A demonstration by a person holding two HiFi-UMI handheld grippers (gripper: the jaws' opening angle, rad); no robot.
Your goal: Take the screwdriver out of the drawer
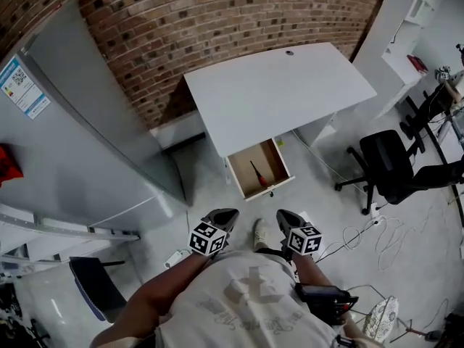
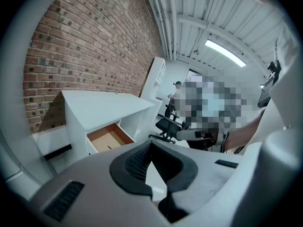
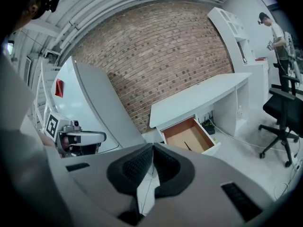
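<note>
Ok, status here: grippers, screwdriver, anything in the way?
Left gripper, right gripper both shut, empty. Screwdriver lying in open drawer, untouched. Nothing between grippers and drawer.

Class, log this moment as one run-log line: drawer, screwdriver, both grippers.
drawer: open | screwdriver: inside drawer, untouched | left gripper: shut, empty | right gripper: shut, empty

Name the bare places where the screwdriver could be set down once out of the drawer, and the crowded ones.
The white desk top is bare from the brick wall to its front edge above the open drawer. The drawer has room either side of the screwdriver. Crowded: the floor at the right, with office chair and cables.
</note>
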